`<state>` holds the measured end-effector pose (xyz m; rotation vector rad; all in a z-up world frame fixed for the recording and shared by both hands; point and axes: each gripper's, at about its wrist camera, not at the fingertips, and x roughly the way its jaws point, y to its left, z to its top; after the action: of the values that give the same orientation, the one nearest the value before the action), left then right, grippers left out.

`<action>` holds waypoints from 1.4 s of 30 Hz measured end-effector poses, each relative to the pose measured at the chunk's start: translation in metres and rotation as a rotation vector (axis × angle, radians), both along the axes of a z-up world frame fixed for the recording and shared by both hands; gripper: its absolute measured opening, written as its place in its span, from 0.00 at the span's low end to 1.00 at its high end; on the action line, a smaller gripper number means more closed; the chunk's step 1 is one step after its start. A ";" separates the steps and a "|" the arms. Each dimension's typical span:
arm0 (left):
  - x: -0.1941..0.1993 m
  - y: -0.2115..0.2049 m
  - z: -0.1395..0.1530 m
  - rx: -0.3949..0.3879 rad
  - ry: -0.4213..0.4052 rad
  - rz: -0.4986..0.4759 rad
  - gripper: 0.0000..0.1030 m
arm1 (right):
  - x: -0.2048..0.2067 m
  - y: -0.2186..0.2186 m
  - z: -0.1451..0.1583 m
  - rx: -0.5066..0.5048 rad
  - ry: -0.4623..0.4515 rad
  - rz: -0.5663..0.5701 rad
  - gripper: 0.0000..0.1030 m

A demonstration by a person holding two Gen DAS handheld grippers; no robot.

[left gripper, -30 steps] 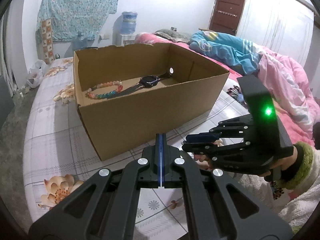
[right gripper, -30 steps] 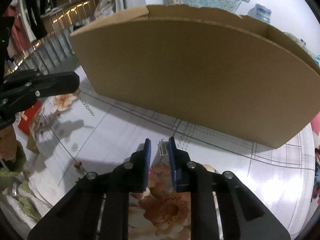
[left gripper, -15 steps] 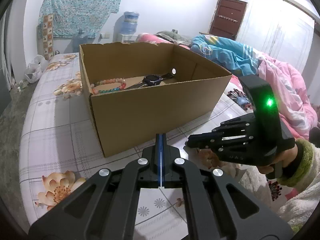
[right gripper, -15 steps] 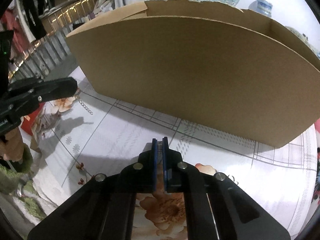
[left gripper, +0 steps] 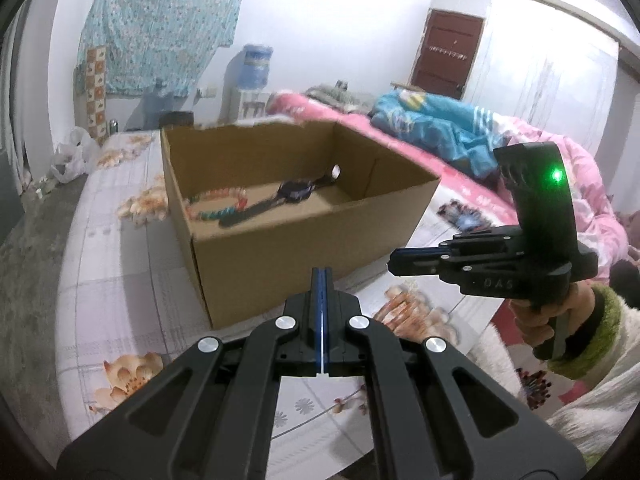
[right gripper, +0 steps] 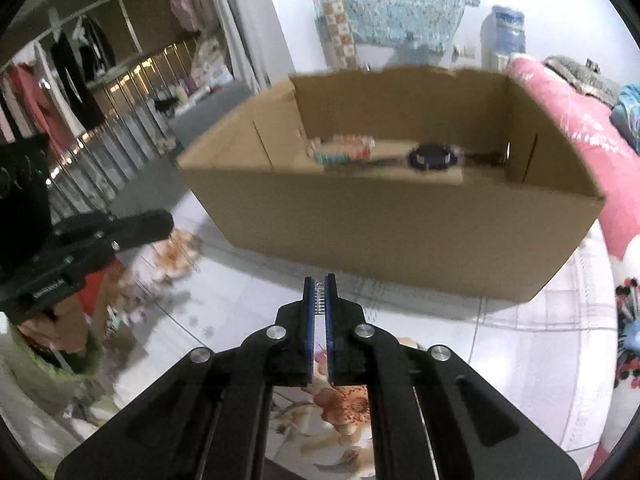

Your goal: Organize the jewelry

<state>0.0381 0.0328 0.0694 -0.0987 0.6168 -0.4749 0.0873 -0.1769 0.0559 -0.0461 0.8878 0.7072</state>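
**Silver piece pinched, box waiting**

Right hand-held gripper (right gripper: 319, 286) up off the bed, blue pads closed down on a small silver ribbed jewelry piece (right gripper: 319, 300), the metal showing in the thin slit between the tips. Closing just completed, piece caught between the pads. Exactly what kind of piece: too small to tell.

Left hand-held gripper (left gripper: 321, 280) fully shut, blue pads pressed flat together, nothing between them. Hovering over the floral white bedsheet (left gripper: 120, 288) just short of the box's near wall.

Straight ahead of both, open brown cardboard box (left gripper: 304, 252) sitting on the bed, top flaps gone, rear rim ragged. Inside on the floor of it: multicoloured beaded bracelet (left gripper: 218, 204) toward the left wall, black wristwatch with dark strap (left gripper: 294, 191) beside it toward the right, strap end reaching the back right corner. Both a little blurred.

From the left view, right hand-held gripper (left gripper: 394, 266) to the right of the box's near right corner, green light glowing on its housing, a hand (left gripper: 552, 312) in a white fleecy sleeve with green cuff wrapped round the grip.

Pink and blue bedding (left gripper: 440, 132) piled along the bed's far right edge.
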 end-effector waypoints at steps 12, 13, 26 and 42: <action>0.042 -0.006 0.069 -0.048 -0.100 -0.018 0.00 | 0.044 -0.019 0.079 0.213 -0.111 0.004 0.05; 0.052 -0.009 0.068 -0.035 -0.079 -0.018 0.00 | 0.054 -0.020 0.079 0.217 -0.101 0.004 0.05; 0.162 -0.069 0.011 0.093 0.159 -0.009 0.00 | 0.138 -0.013 0.032 0.081 0.044 -0.082 0.05; 0.179 -0.082 -0.001 0.127 0.208 0.038 0.13 | 0.149 -0.024 0.020 0.041 0.036 -0.132 0.06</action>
<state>0.2166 -0.0493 0.0682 -0.0393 0.8462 -0.3897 0.2365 -0.2009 0.0758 0.0611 0.9024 0.6042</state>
